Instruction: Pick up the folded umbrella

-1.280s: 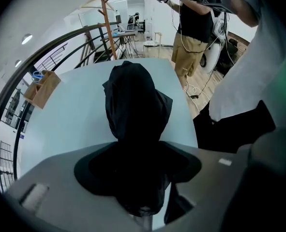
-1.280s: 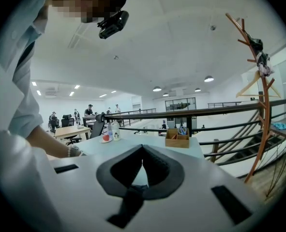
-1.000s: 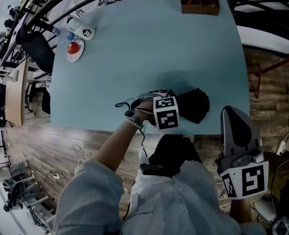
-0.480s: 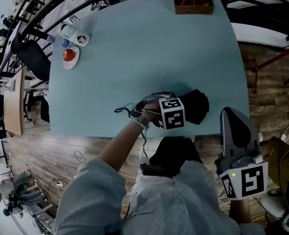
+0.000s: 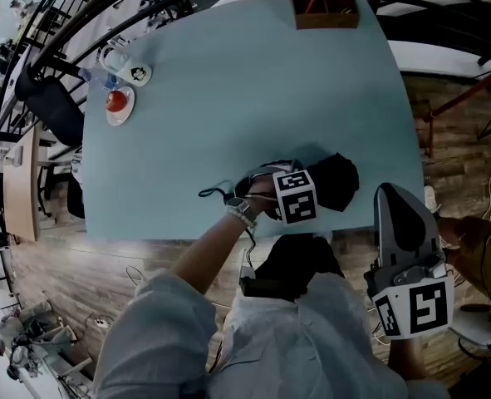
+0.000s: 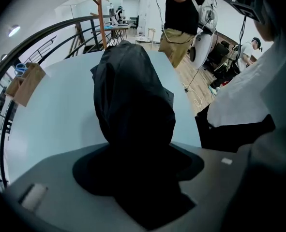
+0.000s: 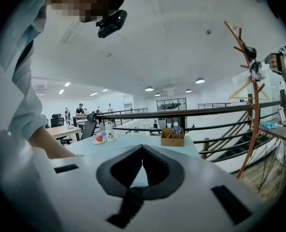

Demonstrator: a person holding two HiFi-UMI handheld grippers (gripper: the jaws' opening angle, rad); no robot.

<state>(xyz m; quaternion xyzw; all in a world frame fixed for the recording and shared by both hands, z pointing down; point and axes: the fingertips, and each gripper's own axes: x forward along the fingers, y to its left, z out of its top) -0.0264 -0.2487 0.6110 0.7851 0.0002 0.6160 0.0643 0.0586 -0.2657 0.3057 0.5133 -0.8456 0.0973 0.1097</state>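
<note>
Folded umbrella [image 5: 335, 181] lies at the near edge of the table [image 5: 228, 98], its black bundle between the left gripper's [image 6: 135, 166] wide-spread fingers, which do not look to be pinching it. Best to seat it deep between them, close firmly, then lift. The right gripper [image 7: 143, 151], fingers together and empty, is held well aside.

The person is wearing a pale blue-grey shirt [image 5: 262, 347], its left sleeve [image 5: 149, 327] ending short of the forearm, and a banded watch [image 5: 242, 209] on the left wrist. The left tool [image 5: 307, 185] and right tool [image 7: 142, 150] are showing grey bodies, each bearing a white cube [image 5: 296, 196] with black square markers.
</note>
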